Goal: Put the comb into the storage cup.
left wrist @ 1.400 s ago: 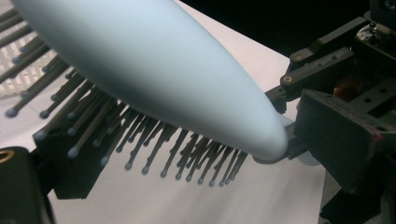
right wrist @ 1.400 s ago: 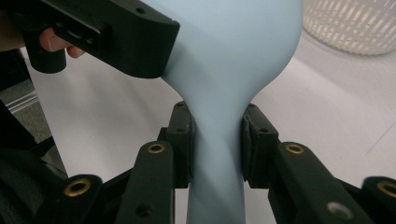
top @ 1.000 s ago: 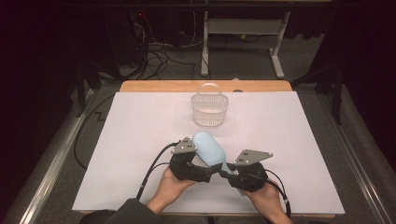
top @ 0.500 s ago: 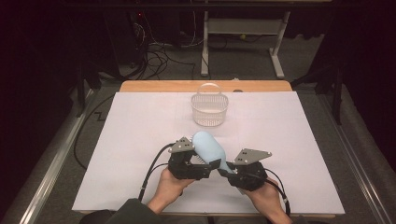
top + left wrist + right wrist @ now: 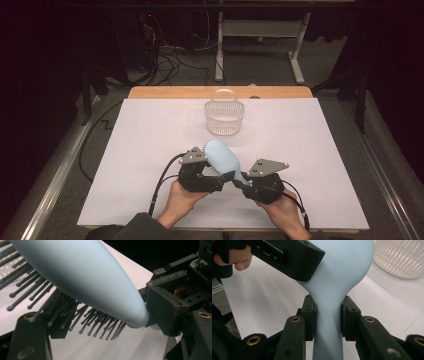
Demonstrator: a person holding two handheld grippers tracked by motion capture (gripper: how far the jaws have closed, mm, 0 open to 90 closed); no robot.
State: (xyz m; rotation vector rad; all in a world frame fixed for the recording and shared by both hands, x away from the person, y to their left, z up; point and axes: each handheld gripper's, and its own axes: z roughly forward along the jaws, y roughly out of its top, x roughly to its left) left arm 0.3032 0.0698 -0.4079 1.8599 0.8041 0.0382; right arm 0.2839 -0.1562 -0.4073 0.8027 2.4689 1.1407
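In the high view a grey floor strip and rail run down the left edge of the frame, with a black cable (image 5: 165,175) trailing from the left gripper (image 5: 216,176) across the white table (image 5: 125,165) at lower centre-left. The left gripper sits low in the frame, just left of centre, a hand (image 5: 182,200) behind it. Its jaws have just been closing; in the left gripper view the brush (image 5: 82,277) lies between them, bristles (image 5: 97,327) down toward the lower jaw, but whether the pads press on the head cannot be told. The pale blue brush (image 5: 222,159) sits at lower centre of the high view, raised off the table, head toward upper left, handle slanting down to the right. The right gripper (image 5: 245,182), lower centre-right, is clenched on the handle: the right gripper view shows both pads tight against the narrow neck (image 5: 328,315), with the left gripper's body crossing the upper left of that frame in front of the head. A white basket (image 5: 224,114) stands at upper centre of the table, beyond the brush and apart from it; nothing lies between them. A wooden edge (image 5: 220,92) borders the far side. Beyond it, cables (image 5: 170,60) lie on the floor at upper left and a white stand (image 5: 260,35) rises at upper centre-right. The right half of the table is bare.
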